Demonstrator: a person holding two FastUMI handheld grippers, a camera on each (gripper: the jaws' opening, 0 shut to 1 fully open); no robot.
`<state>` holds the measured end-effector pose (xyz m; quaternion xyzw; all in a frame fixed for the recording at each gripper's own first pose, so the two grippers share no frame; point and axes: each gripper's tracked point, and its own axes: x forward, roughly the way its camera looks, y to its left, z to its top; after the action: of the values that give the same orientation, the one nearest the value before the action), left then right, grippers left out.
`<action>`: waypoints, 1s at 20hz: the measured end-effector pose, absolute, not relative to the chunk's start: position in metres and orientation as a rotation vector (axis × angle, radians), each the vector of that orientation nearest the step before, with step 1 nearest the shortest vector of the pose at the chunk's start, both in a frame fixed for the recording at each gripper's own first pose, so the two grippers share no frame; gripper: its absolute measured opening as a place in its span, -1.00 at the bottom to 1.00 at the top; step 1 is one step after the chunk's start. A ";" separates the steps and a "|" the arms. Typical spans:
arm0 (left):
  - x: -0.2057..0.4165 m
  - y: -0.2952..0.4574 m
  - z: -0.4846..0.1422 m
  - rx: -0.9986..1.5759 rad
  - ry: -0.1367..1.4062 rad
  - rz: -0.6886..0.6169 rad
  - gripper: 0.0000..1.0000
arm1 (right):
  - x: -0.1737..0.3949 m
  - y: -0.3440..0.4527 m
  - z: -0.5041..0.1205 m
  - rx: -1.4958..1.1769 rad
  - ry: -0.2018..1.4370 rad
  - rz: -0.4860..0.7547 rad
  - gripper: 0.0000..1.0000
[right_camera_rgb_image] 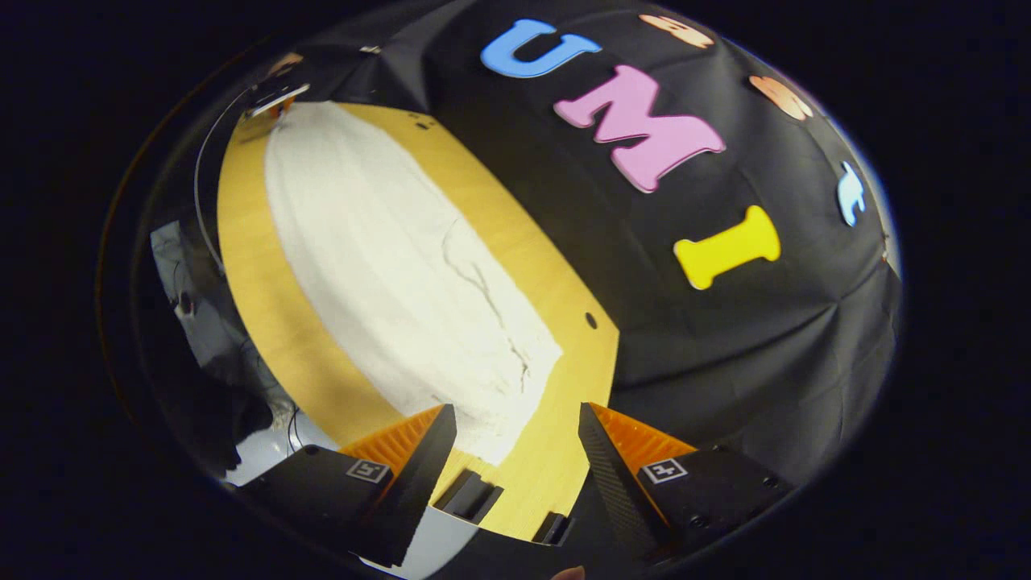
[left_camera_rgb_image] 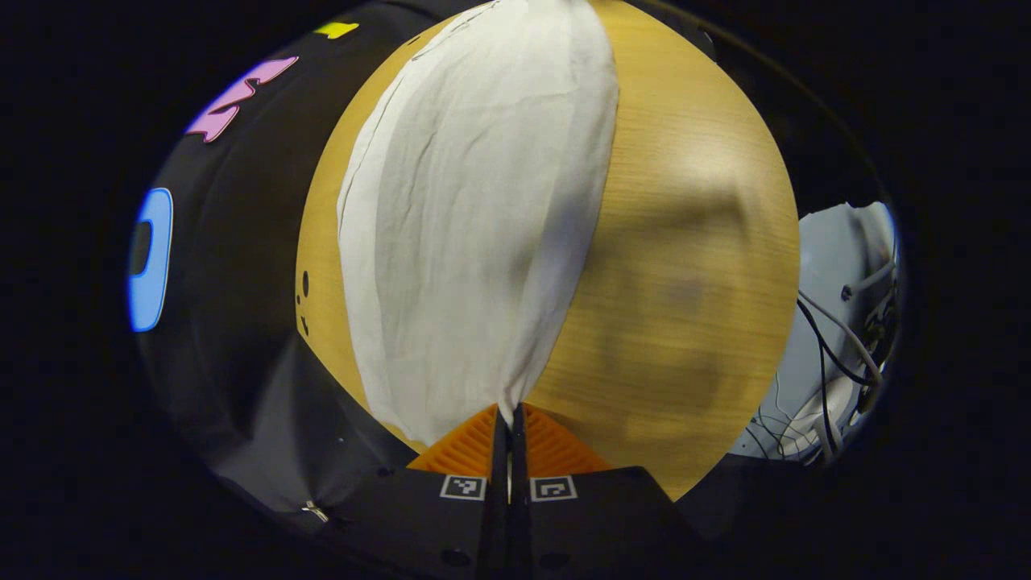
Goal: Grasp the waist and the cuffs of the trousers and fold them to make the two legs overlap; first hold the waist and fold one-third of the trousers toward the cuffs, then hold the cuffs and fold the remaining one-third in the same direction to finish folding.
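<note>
White trousers (left_camera_rgb_image: 467, 225) lie lengthwise on a wooden table (left_camera_rgb_image: 685, 242). In the left gripper view my left gripper (left_camera_rgb_image: 509, 417) is shut on one end of the cloth, which rises from the table to the pinched fingertips. In the right gripper view the trousers (right_camera_rgb_image: 387, 266) stretch away flat, and their near end lies just ahead of my right gripper (right_camera_rgb_image: 515, 439). That gripper is open and hovers over the table's edge with nothing between its fingers. The left gripper (right_camera_rgb_image: 272, 101) shows small at the far end of the cloth.
The black booth wall (right_camera_rgb_image: 725, 338) runs close along one long side of the table (right_camera_rgb_image: 258, 322). Past the table's other side are a pale floor and loose cables (left_camera_rgb_image: 838, 338). Small holes (left_camera_rgb_image: 304, 283) mark the tabletop near the wall.
</note>
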<state>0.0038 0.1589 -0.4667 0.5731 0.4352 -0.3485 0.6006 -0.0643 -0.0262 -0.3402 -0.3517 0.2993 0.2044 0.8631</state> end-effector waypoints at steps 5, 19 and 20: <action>0.004 0.160 -0.466 1.333 1.082 -0.768 -0.89 | -0.063 -0.035 -0.418 -0.913 0.672 0.618 0.93; 0.005 0.156 -0.466 1.358 1.108 -0.733 -0.89 | -0.030 -0.022 -0.479 -1.222 0.628 0.897 -0.13; 0.005 0.157 -0.467 1.355 1.096 -0.736 -0.89 | -0.028 -0.023 -0.478 -1.231 0.636 0.896 -0.75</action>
<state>0.0052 0.1568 -0.4665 0.5807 0.4698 -0.3154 0.5852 -0.0282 -0.0234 -0.4777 -0.5480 0.2829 0.3989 0.6786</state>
